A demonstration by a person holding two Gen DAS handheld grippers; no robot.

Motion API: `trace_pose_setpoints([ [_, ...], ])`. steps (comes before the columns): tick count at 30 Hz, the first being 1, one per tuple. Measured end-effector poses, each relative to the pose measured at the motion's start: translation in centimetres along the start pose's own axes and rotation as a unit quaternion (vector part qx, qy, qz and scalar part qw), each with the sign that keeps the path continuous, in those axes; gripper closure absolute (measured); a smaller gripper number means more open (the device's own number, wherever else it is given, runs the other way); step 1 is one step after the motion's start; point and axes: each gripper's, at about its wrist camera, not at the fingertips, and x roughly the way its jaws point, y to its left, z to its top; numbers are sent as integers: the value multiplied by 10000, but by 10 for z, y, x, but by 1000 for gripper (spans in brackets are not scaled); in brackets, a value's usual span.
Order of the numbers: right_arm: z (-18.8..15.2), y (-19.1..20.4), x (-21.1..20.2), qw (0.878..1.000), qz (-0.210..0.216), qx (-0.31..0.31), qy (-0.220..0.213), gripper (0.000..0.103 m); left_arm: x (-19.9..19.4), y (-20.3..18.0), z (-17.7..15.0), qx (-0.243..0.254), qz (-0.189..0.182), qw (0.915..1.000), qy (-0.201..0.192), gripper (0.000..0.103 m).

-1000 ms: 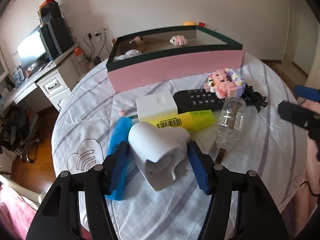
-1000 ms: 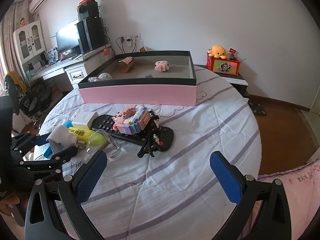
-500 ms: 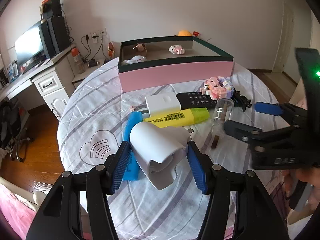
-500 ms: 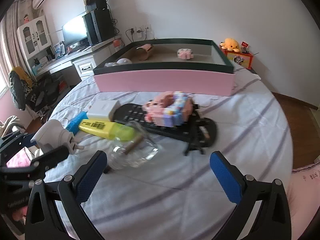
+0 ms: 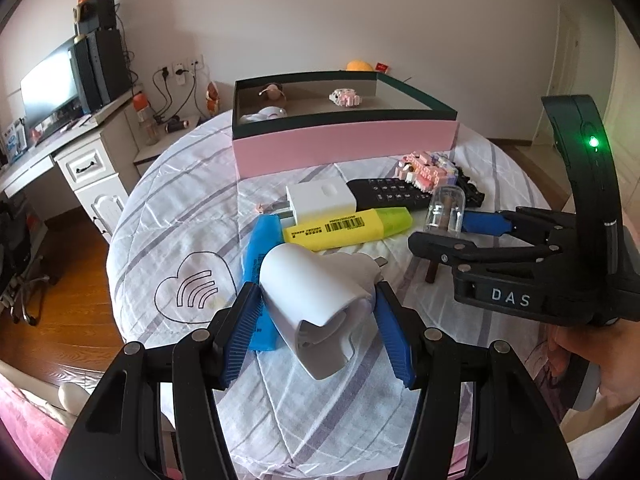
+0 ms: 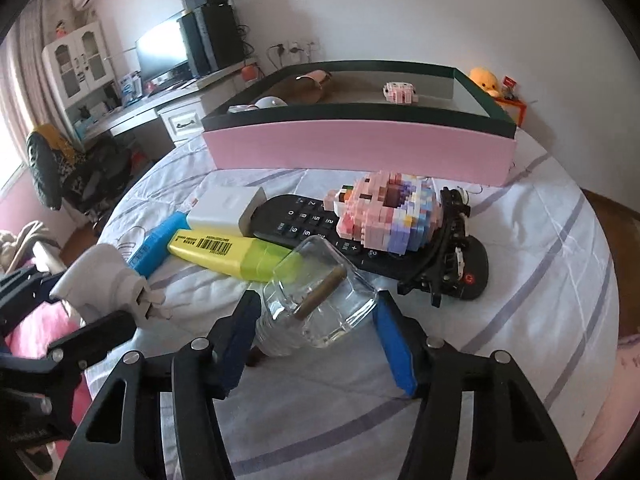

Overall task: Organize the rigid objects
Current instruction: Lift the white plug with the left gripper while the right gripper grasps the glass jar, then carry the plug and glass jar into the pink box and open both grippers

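so, round table w/ a striped white cloth fills most of both views, and at its far side sits the big pink box w/ a dark rim, a few small items inside. next down in size, in front of the box: black remote w/ a pink block toy resting on it, yellow highlighter lying just beside a white charger block, and a blue bar partly under the highlighter. left gripper is clamped on a white plug adapter, both blue pads pressed to its sides, held above the cloth near the table's near edge. right gripper comes in at the clear glass jar, which lies on its side touching the highlighter tip; its jaws are closing w/ the jar between them, and the pads look right against the glass. a brown stick sits inside the jar. a hand shows at the right edge of the left view, holding the right gripper.
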Motion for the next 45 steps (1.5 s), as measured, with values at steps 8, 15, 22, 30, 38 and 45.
trace_pose_setpoints([
  [8,2,-6,-22,9998,-46,-64,-205,44,-9,-4,8,6,-3,9999,-141,44],
  [15,17,-12,-58,9981,-49,-102,-607,44,-24,-9,27,63,37,9991,-414,44],
  [22,40,-16,-94,9935,-65,-160,-1128,44,-54,-11,60,-6,236,9942,-1049,44],
  [30,59,-18,-116,9886,-83,-255,-1482,44,-78,-9,85,-88,564,9869,-1510,44],
  [38,82,-21,-118,9859,-61,-377,-1628,44,-76,-2,107,-103,933,9826,-1601,44],
  [45,105,-31,-98,9869,-31,-481,-1538,44,-44,1,140,40,782,9868,-1418,44],
])
